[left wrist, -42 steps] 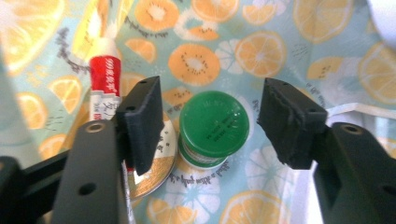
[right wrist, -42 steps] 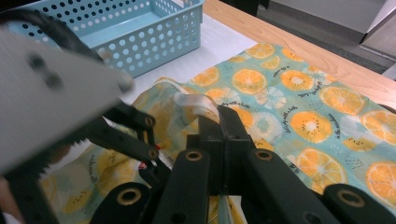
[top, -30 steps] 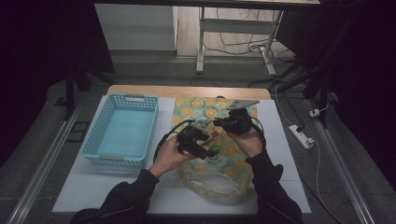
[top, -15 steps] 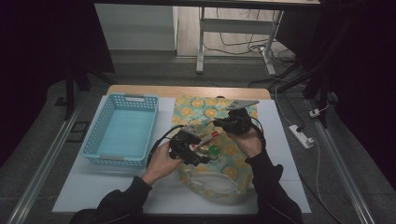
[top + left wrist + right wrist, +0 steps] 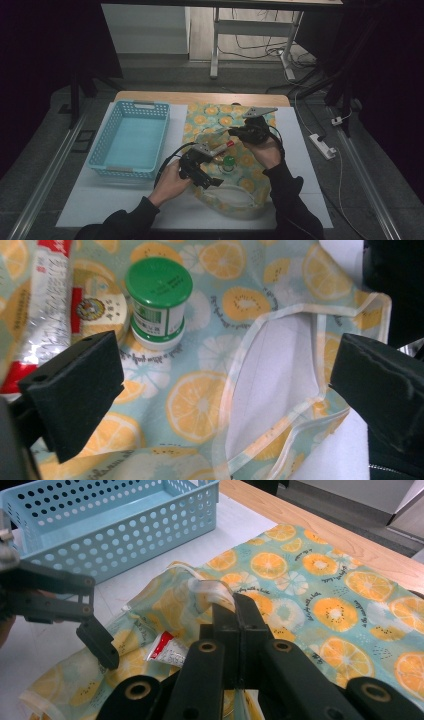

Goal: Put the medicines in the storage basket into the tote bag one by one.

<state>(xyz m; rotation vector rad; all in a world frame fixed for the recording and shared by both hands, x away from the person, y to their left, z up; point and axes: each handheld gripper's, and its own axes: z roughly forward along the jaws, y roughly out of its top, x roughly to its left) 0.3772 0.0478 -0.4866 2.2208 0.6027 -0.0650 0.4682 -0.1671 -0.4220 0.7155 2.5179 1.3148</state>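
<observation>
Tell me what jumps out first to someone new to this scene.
The citrus-print bag spread across the middle of the table, with a green-capped bottle and a red-and-silver tube lying on it. To its left sits a light blue basket. The right tool pinches the bag's strap.

A white-topped table (image 5: 150, 200) carries a blue basket (image 5: 131, 141) and a citrus-print bag (image 5: 250, 165).

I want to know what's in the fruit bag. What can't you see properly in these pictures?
- Writing on the green-capped bottle: left gripper view, too small.
- Red and silver packet: left gripper view, cut off by the left edge and the left gripper's jaw.
- Fruit-print bag's inside: high view, hidden by its own fabric.
- Bag strap end: right gripper view, hidden by the shut right gripper.
</observation>
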